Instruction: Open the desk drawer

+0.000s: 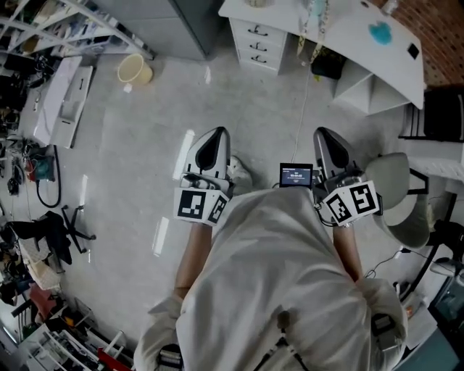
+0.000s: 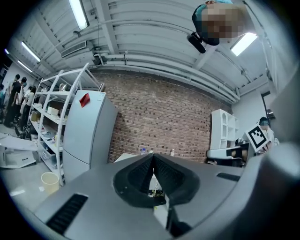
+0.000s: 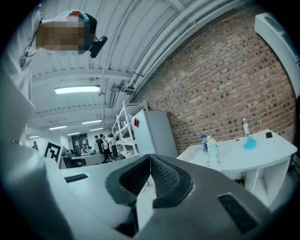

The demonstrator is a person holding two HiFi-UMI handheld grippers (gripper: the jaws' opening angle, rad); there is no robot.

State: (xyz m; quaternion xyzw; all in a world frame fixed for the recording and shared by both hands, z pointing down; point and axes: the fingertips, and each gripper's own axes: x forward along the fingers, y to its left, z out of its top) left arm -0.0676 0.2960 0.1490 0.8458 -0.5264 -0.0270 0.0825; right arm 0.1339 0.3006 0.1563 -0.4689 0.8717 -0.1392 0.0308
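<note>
The white desk stands at the far side of the floor, and its drawer unit with three shut drawers sits under its left end. I hold both grippers level in front of me, well short of the desk. In the head view the left gripper and the right gripper are both shut with nothing in them. The left gripper view shows its jaws pressed together, with a brick wall behind. In the right gripper view the jaws meet too, and the desk with bottles on top lies to the right.
A yellow bucket stands on the floor at the left, by a grey fridge and white shelving. A grey chair is close on the right. A cable runs from the desk toward a small screen. Clutter lines the left edge.
</note>
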